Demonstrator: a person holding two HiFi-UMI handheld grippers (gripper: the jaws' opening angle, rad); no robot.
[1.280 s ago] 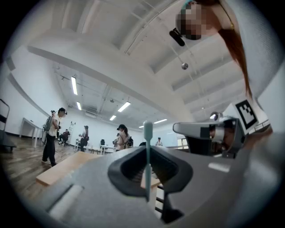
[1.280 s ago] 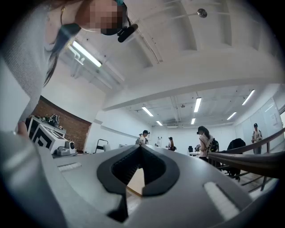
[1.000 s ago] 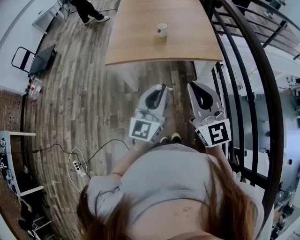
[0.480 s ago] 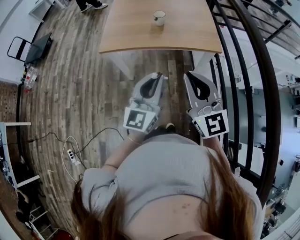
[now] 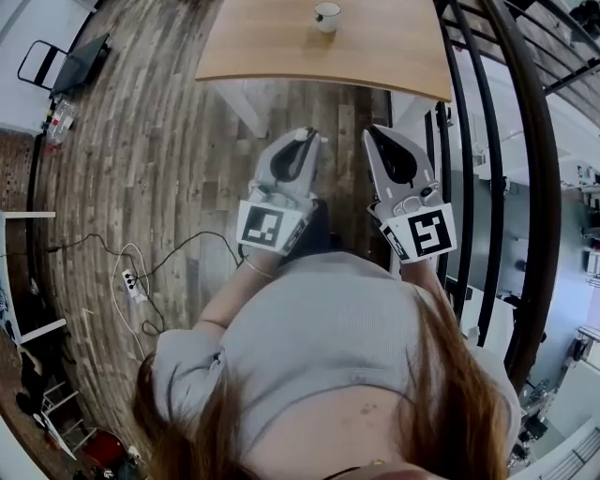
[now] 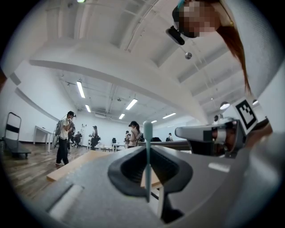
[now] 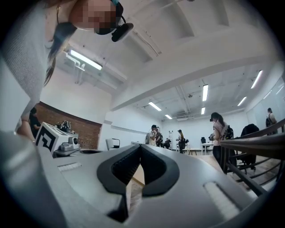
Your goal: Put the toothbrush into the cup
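Observation:
A white cup (image 5: pixel 327 15) stands on the wooden table (image 5: pixel 281 52) at the top of the head view, far ahead of both grippers. My left gripper (image 5: pixel 306 137) is held in front of the person's body, shut on a thin pale-teal toothbrush (image 6: pixel 147 133). The brush stands upright between the closed jaws in the left gripper view, its tip poking above them. My right gripper (image 5: pixel 371 132) hangs beside it, shut with nothing between its fingers (image 7: pixel 133 153). Both grippers are over the floor, short of the table's near edge.
A black curved railing (image 5: pixel 487 141) runs close along the right side. On the wood floor to the left lie cables and a power strip (image 5: pixel 127 284). A black folding cart (image 5: pixel 64 62) stands at the far left. Several people stand in the room's background (image 6: pixel 64 138).
The table and cup have slid toward the top of the head view, and both grippers sit a little higher in it. The person's shoes have dropped out of sight. Both grippers stay shut.

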